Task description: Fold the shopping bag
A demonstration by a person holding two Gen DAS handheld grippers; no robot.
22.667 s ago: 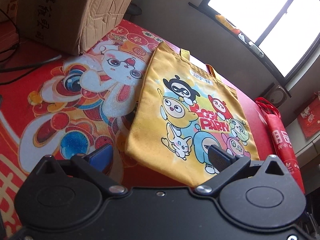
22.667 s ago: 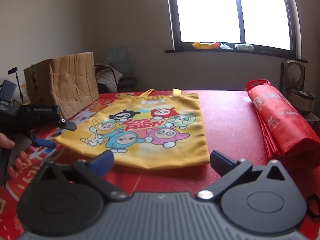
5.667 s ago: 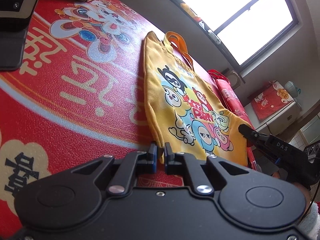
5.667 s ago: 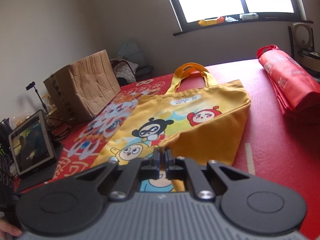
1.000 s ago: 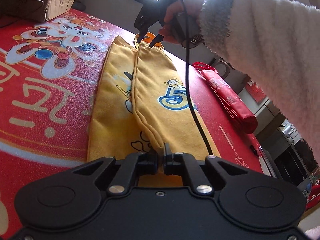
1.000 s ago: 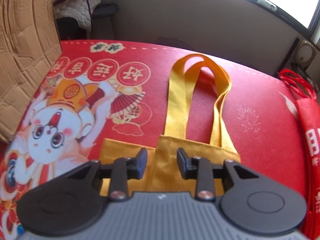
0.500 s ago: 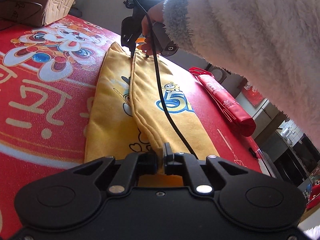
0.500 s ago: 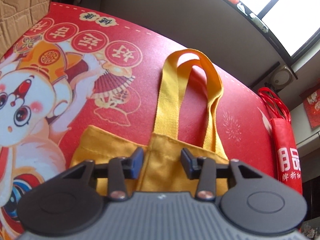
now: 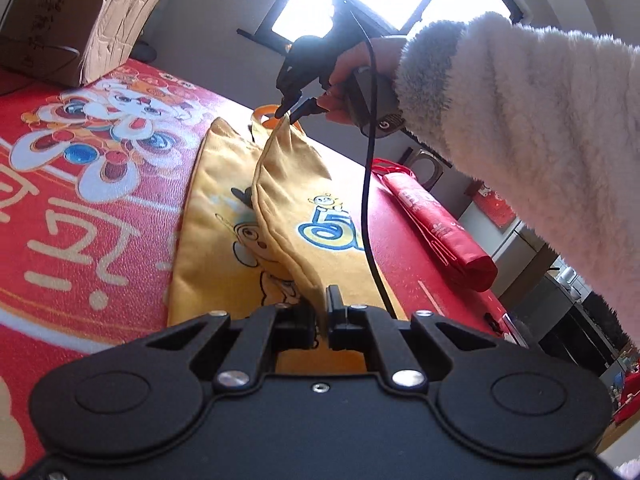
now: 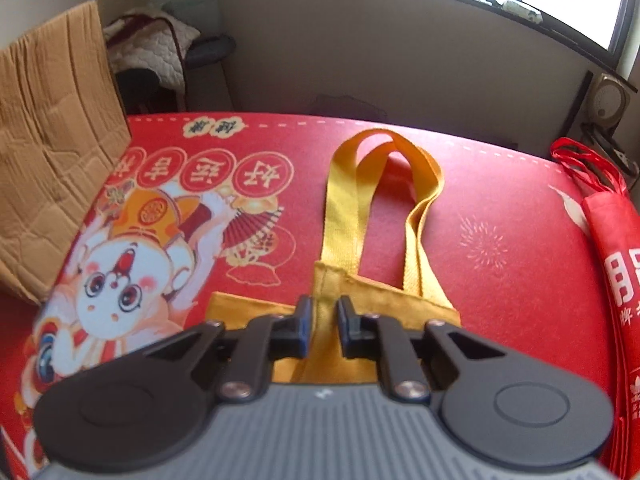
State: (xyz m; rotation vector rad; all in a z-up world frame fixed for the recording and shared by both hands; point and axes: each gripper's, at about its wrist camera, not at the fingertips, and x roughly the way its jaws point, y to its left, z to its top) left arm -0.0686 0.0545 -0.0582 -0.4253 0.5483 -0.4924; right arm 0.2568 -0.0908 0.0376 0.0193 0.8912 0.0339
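Observation:
The yellow shopping bag [image 9: 216, 240] lies on the red mat, folded lengthwise so a flap with a blue logo [image 9: 324, 232] covers the cartoon print. My left gripper [image 9: 320, 316] is shut on the flap's edge at the bag's near end. At the far end my right gripper [image 9: 289, 114] pinches the top edge and holds it raised off the mat, so the flap tents up. In the right wrist view my right gripper [image 10: 323, 318] has yellow fabric between its fingers at the bag's [image 10: 400, 308] top hem. The two handles [image 10: 344, 200] lie flat beyond it.
A folded red bag [image 9: 436, 228] [image 10: 616, 264] lies along the mat's right side. A cardboard box [image 9: 80, 12] [image 10: 48, 160] stands at the back left. A fluffy white sleeve [image 9: 520, 120] and a black cable [image 9: 366, 200] cross above the bag.
My right gripper's fingers have closed on the bag's top edge and lifted it, raising the flap. My left gripper keeps its hold at the near end.

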